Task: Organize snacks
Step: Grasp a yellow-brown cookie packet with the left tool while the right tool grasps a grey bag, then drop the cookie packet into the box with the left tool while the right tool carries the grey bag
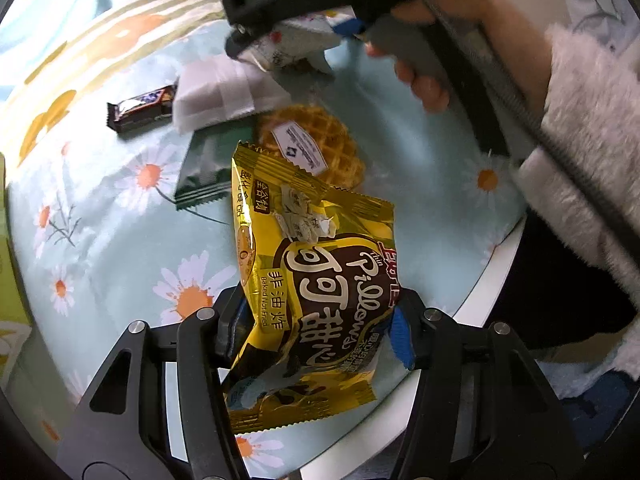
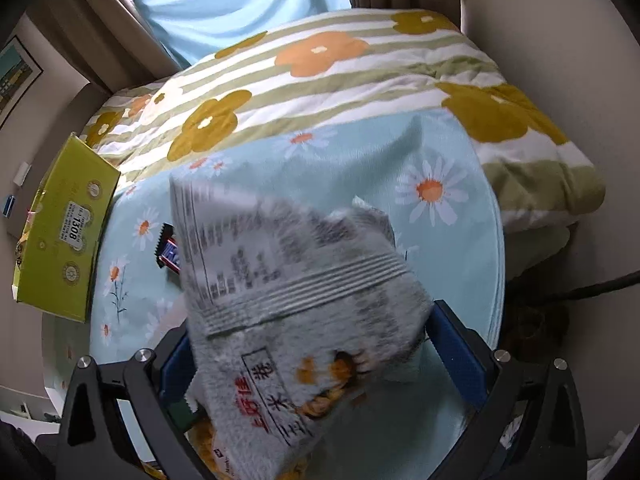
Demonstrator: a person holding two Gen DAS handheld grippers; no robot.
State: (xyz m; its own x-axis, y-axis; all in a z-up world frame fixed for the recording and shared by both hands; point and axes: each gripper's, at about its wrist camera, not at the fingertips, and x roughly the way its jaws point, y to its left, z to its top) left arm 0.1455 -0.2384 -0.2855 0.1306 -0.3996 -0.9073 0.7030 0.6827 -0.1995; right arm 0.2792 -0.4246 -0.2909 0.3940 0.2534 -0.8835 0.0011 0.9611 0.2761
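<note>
Over the daisy-print tablecloth [image 1: 120, 240], we carry two packets. Our right gripper [image 2: 308, 356] is clamped on a white popcorn bag [image 2: 304, 280], our left gripper [image 1: 316, 328] on a yellow cocoa-pillow packet [image 1: 312, 280]. Risk, we judge: slick foil sliding from the pads onto the waffle [image 1: 344, 152], green sachet [image 1: 204, 172] or chocolate bar [image 1: 140, 108].

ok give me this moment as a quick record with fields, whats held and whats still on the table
left gripper: shut on yellow Pillows snack bag
right gripper: shut on white corn snack bag, blurred
surface: round table under a daisy tablecloth
loose on the cloth: dark chocolate bar, white packet, dark green packet, wrapped waffle
table edge: yellow-green box
behind the table: flowered striped blanket
</note>
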